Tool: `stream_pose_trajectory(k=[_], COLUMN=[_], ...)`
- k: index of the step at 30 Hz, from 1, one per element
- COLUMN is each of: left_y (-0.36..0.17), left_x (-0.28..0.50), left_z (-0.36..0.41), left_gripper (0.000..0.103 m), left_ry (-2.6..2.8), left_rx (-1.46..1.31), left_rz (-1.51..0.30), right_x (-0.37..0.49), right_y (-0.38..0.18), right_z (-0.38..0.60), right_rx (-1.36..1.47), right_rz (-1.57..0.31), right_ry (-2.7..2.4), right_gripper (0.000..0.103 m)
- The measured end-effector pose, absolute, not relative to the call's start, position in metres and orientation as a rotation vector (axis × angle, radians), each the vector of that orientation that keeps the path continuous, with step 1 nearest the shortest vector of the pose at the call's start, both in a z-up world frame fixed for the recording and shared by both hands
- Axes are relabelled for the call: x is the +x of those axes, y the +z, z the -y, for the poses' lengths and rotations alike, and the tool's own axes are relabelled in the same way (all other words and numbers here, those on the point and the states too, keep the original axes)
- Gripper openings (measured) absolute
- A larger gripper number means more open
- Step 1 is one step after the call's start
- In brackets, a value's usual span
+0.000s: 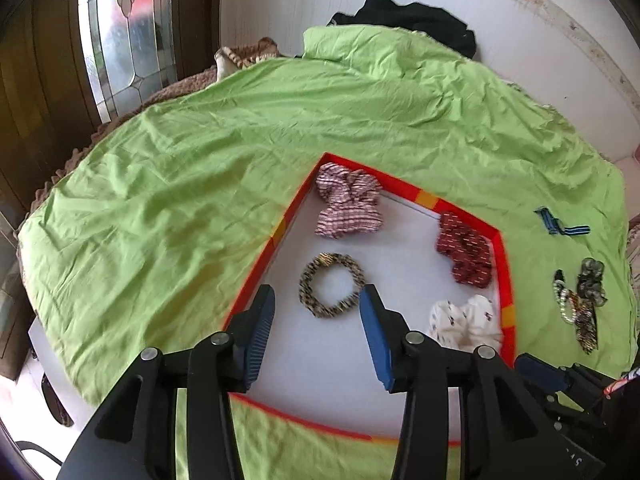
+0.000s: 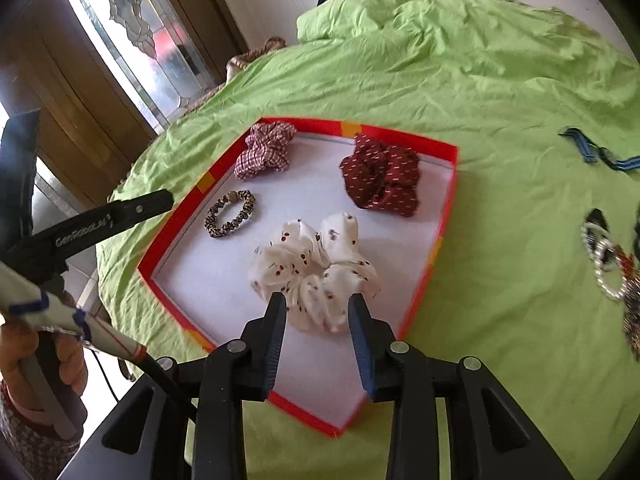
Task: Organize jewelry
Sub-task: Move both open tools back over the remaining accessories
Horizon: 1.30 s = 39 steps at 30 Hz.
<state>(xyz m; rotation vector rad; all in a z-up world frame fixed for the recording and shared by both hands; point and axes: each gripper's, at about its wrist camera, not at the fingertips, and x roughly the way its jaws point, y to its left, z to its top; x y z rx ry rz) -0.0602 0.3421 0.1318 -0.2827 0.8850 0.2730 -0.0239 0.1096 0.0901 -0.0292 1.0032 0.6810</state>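
Note:
A red-rimmed tray (image 1: 505, 264) (image 2: 450, 200) with a white floor lies on the green sheet. In it are a pink checked scrunchie (image 1: 348, 206) (image 2: 266, 150), a dark red scrunchie (image 1: 466, 256) (image 2: 382, 176), a white printed scrunchie (image 1: 466, 322) (image 2: 316, 268) and a leopard hair band (image 1: 331, 290) (image 2: 230, 214). My left gripper (image 1: 316, 300) is open and empty just above the near side of the leopard band. My right gripper (image 2: 316, 306) is open over the near edge of the white scrunchie, not gripping it. A pile of bracelets and hair ties (image 1: 580, 300) (image 2: 612, 268) lies right of the tray.
A blue striped ribbon (image 1: 560, 226) (image 2: 600, 154) lies on the sheet (image 1: 200, 184) to the far right. Black clothing (image 1: 420, 20) sits at the bed's far end. A glass door (image 1: 120, 32) stands at the left. The left gripper's body (image 2: 100, 220) shows in the right wrist view.

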Motion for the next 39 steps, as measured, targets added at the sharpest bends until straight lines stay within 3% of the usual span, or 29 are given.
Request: stream_pose_trajectory(k=[15, 25, 39], left_y=[0.161, 0.143, 0.124], left_x=[-0.114, -0.146, -0.156], left_z=[-0.225, -0.152, -0.11], left_gripper=[0.053, 0.054, 0.054], left_ry=[0.129, 0.033, 0.0], left_rx=[-0.196, -0.142, -0.067], left_rz=[-0.84, -0.896, -0.954], right_x=[-0.086, -0.117, -0.126], right_y=[0.087, 0.074, 0.063], right_z=[0.033, 0.107, 0.158], right_rx=[0.049, 0.151, 0.233], right_rz=[-0.974, -0.97, -0.956], right_ry=[0.474, 0.348, 0.258], right_gripper=[0.036, 0.038, 0.038])
